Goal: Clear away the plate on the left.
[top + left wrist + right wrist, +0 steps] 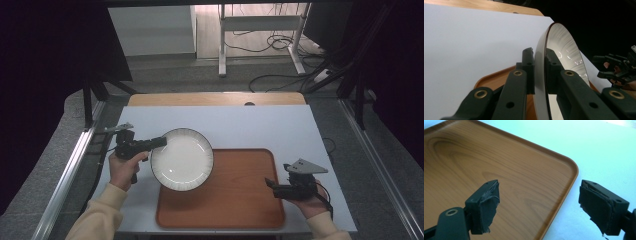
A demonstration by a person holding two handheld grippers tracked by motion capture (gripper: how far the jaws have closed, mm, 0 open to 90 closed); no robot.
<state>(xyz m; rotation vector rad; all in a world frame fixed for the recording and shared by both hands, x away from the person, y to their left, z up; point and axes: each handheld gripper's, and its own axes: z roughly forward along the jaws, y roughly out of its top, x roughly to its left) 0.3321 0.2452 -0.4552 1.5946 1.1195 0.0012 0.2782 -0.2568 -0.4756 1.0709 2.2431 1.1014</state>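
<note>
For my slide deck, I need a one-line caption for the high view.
Left gripper clamps the white plate by its rim over the wooden tray; right gripper waits open.

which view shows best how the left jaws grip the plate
The left gripper view: the left gripper has one jaw on each face of the plate rim. The high view shows the plate whole, but the grip small. The right gripper view looks at the tray.
</note>
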